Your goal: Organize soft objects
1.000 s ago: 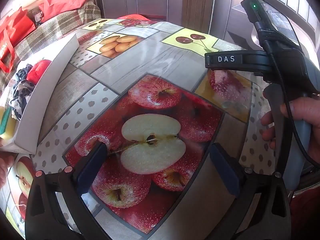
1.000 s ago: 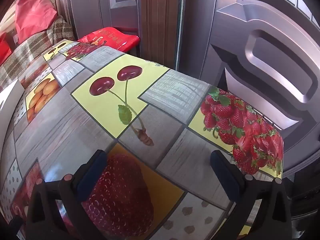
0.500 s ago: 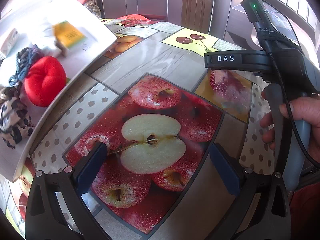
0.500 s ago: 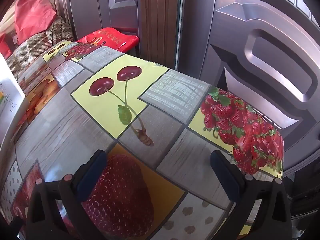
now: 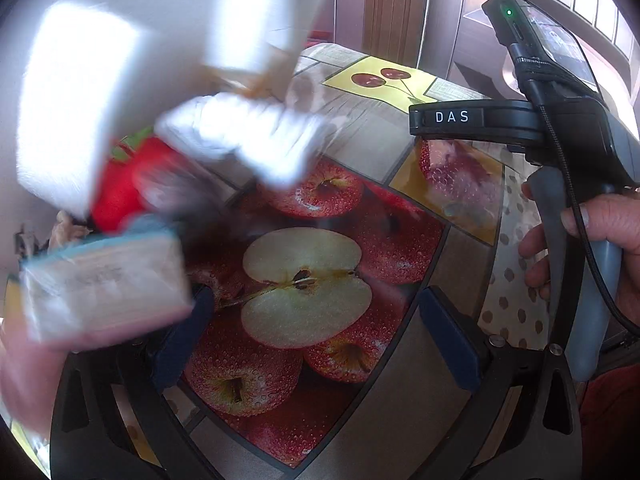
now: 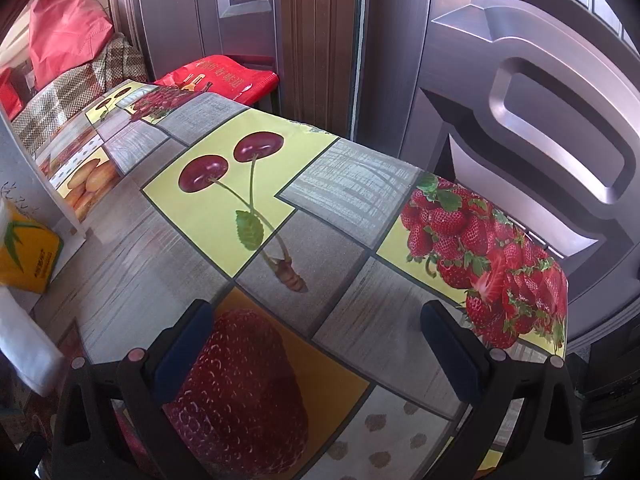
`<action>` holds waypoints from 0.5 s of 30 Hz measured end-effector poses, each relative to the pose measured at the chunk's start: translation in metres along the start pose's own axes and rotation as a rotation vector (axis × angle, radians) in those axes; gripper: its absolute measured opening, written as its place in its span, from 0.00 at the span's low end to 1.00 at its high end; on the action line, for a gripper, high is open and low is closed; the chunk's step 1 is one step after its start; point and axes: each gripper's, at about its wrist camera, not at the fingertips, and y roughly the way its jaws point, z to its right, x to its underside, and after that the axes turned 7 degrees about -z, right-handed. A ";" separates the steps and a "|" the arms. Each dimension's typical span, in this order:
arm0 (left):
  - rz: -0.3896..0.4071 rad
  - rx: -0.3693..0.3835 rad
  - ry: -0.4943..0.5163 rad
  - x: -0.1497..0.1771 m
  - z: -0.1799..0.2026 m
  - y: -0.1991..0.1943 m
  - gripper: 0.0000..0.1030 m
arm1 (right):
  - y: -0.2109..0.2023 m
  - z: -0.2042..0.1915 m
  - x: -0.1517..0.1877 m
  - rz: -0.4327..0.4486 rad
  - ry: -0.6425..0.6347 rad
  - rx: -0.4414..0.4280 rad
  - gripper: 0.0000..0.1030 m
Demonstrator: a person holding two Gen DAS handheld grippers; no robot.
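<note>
In the left wrist view the left gripper (image 5: 312,332) hangs over the halved apple (image 5: 304,286) printed on the tablecloth (image 5: 452,360), its jaws wide and empty, likely parked there to leave room for what is coming down. Left of the apple, a blurred heap of soft objects is caught mid-fall: a white cloth (image 5: 244,136), a red plush (image 5: 120,184) with a green top, and a pale packet (image 5: 104,288) nearest the lens; above them white shapes are too smeared to name. Their blur suggests they are being tipped out for sorting. Right of the apple a hand (image 5: 600,236) holds the right gripper's handle upright, idle. In the right wrist view the right gripper (image 6: 320,348) sits over bare cloth with its jaws wide and empty, the printed cherries (image 6: 232,160) just ahead. Far left of the cherries lie a yellow packet (image 6: 28,252) and a white cloth edge, so the pile lands nearer the other gripper.
</note>
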 end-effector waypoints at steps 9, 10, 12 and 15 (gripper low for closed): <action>0.000 0.000 0.000 0.000 0.002 -0.002 0.99 | -0.002 -0.001 -0.001 0.001 0.000 0.001 1.00; 0.000 0.000 0.001 0.000 0.002 -0.002 0.99 | -0.002 -0.001 -0.001 0.001 0.000 0.001 1.00; 0.000 0.000 0.000 0.000 0.002 -0.002 0.99 | -0.002 -0.001 -0.001 0.001 0.000 0.001 1.00; 0.000 0.000 0.000 0.000 0.002 -0.002 0.99 | -0.002 -0.001 -0.001 0.001 0.000 0.001 1.00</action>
